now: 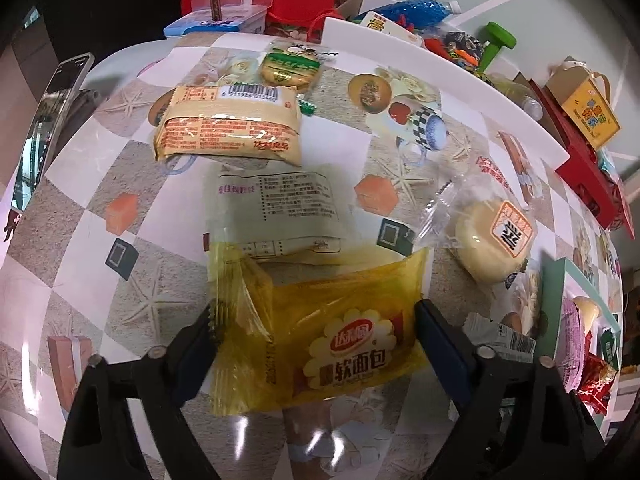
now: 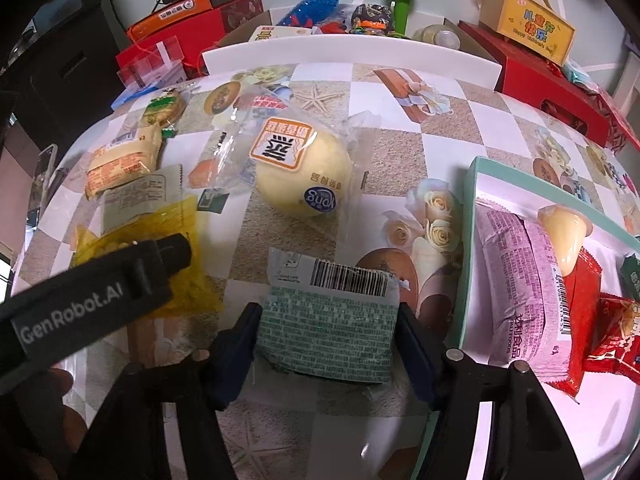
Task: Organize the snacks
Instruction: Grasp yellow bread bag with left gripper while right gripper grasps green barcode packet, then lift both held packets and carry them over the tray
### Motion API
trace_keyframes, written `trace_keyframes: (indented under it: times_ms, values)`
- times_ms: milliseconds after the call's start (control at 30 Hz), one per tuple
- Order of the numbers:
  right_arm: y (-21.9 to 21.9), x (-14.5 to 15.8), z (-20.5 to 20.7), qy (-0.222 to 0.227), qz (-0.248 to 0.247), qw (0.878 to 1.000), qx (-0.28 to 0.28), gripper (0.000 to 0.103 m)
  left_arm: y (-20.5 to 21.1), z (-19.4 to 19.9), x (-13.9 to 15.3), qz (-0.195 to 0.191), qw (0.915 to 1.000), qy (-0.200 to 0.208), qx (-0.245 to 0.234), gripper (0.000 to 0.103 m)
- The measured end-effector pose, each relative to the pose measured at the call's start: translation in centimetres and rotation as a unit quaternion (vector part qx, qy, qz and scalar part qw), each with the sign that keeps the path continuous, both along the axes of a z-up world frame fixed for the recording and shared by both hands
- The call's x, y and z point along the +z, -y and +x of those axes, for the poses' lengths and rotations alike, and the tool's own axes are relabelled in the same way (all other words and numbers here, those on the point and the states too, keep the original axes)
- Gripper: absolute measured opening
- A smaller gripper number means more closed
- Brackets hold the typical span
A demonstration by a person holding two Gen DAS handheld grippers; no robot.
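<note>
Looking along the left gripper (image 1: 314,334): its fingers are clamped on a yellow bread pack (image 1: 320,340), one at each end, the pack just above the patterned tablecloth (image 1: 80,264). Yellow see-through wrapper, crinkled at the left, white flower logo with red lettering. Beyond it lie a white pack (image 1: 276,208), printed side up, a tan pack (image 1: 228,124) with a barcode, and a green-banded cookie (image 1: 290,66) at the far end. A round bun (image 1: 492,236) in clear wrap sits to the right. Only this view shows a phone (image 1: 52,120) at the table's left edge.

Right wrist view — the right gripper (image 2: 328,334) grips a teal pack (image 2: 328,328) at both sides, barcode flap at its far end, small white print all over. Only here is the tray (image 2: 470,240) seen well: teal rim, just right of the gripper, holding a purple pack (image 2: 520,292), a jelly cup (image 2: 564,232) and red packs (image 2: 616,336). The left gripper's arm crosses at left over the yellow pack — bun straight ahead, on the cloth.
</note>
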State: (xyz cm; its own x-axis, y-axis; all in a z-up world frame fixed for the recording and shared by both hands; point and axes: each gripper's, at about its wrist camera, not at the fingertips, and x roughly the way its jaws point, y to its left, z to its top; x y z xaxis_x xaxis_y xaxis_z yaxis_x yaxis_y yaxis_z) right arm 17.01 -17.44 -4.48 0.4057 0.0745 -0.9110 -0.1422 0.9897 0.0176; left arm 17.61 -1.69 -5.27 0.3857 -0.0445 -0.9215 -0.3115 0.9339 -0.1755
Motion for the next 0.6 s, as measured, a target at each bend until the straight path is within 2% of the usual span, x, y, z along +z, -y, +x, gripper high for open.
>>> trace_keyframes:
  times_ms: [133, 367, 600]
  values:
    - [0.4, 0.2, 0.0, 0.000, 0.008, 1.000, -0.004, 0.064, 0.4, 0.0, 0.2, -0.009, 0.9999, 0.006, -0.008, 0.077]
    - [0.7, 1.0, -0.3, 0.010, 0.020, 1.000, -0.006, 0.063, 0.4, -0.2, 0.9, -0.011, 0.9997, 0.019, -0.009, 0.075]
    - [0.8, 3.0, -0.8, 0.034, 0.026, 0.999, -0.005, 0.063, -0.4, -1.0, 3.3, -0.020, 0.9986, 0.049, 0.000, 0.075]
